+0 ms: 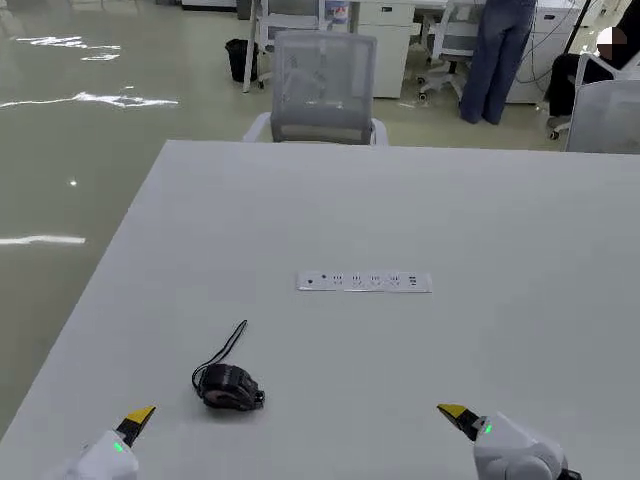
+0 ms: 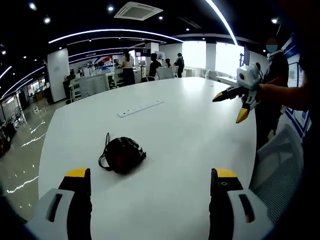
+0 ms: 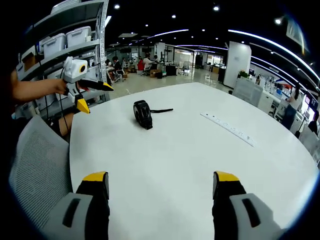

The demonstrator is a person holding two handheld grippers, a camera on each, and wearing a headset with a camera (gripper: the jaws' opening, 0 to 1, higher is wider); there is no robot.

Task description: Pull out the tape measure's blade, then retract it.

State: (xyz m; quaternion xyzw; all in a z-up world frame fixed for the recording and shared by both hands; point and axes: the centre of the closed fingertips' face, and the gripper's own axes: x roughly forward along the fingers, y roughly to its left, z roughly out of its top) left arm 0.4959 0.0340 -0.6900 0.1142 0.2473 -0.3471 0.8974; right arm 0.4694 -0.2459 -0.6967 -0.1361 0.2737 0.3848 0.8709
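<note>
A black tape measure [image 1: 229, 386] with a thin black wrist strap lies on the white table [image 1: 400, 200], near its front left. Its blade is fully inside the case. In the left gripper view the tape measure [image 2: 123, 154] sits just ahead of my left gripper [image 2: 148, 181], which is open and holds nothing. My right gripper [image 3: 158, 184] is open too, well short of the tape measure [image 3: 143, 114]. In the head view the left gripper [image 1: 135, 420] is at the bottom left and the right gripper [image 1: 455, 416] at the bottom right.
A white power strip [image 1: 364, 282] lies flat in the middle of the table. A grey mesh chair [image 1: 322, 90] stands at the far edge, another chair [image 1: 604, 115] at the far right. People stand and sit among desks behind.
</note>
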